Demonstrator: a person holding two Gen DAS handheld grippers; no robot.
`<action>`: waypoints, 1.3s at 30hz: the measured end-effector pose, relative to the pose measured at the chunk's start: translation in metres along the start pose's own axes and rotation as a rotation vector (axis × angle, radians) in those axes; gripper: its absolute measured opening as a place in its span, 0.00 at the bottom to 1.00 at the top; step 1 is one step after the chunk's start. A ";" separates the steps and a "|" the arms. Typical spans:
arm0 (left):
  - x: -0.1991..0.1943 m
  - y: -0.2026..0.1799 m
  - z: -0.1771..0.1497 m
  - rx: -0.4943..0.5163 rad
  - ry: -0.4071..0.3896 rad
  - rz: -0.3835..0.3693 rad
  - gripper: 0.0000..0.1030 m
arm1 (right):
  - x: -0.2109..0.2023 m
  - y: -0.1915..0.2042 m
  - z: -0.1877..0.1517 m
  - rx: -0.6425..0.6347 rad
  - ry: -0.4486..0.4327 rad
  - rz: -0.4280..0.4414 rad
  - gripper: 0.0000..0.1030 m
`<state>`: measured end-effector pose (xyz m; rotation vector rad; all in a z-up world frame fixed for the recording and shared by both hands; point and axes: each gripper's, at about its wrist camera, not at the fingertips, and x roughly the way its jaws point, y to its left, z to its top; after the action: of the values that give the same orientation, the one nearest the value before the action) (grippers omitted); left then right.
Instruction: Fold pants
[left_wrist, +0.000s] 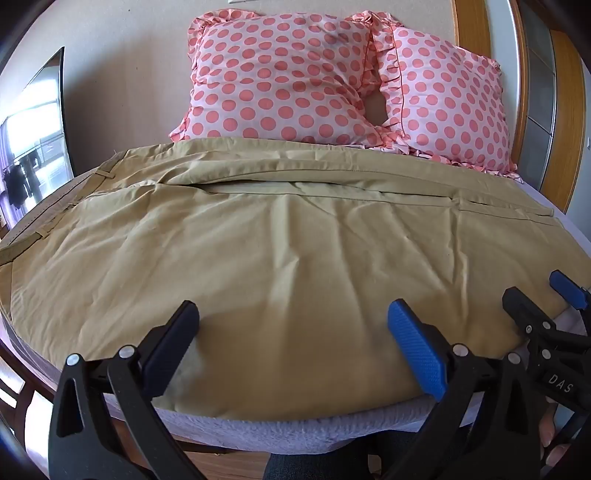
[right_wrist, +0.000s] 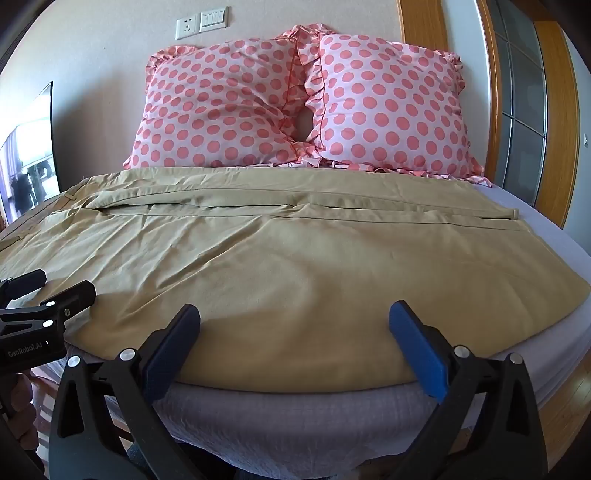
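Khaki pants (left_wrist: 280, 236) lie spread flat across the bed, waistband with belt loops at the left, leg hems at the right; they also show in the right wrist view (right_wrist: 295, 251). My left gripper (left_wrist: 293, 317) is open, its fingers hovering over the near edge of the pants, holding nothing. My right gripper (right_wrist: 295, 319) is open over the same near edge, further right, holding nothing. The right gripper shows at the right edge of the left wrist view (left_wrist: 543, 299), and the left gripper at the left edge of the right wrist view (right_wrist: 55, 288).
Two pink polka-dot pillows (left_wrist: 280, 77) (right_wrist: 388, 107) lean against the wall behind the pants. A grey bedsheet (right_wrist: 288, 421) covers the mattress edge below the pants. A wooden door frame (right_wrist: 554, 110) stands at right, a dark screen (left_wrist: 33, 136) at left.
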<state>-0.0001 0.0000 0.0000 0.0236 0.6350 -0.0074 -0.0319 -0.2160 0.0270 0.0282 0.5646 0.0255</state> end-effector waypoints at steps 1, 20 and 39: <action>0.000 0.000 0.000 0.000 0.000 0.000 0.98 | 0.000 0.000 0.000 0.001 0.000 0.000 0.99; 0.000 0.000 0.000 0.000 -0.002 0.000 0.98 | 0.000 0.000 0.000 0.000 -0.001 0.000 0.99; 0.000 0.000 0.000 0.001 -0.004 0.001 0.98 | 0.001 0.000 0.000 0.000 -0.005 0.000 0.99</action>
<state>-0.0002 -0.0001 0.0001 0.0245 0.6308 -0.0068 -0.0311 -0.2162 0.0266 0.0279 0.5593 0.0257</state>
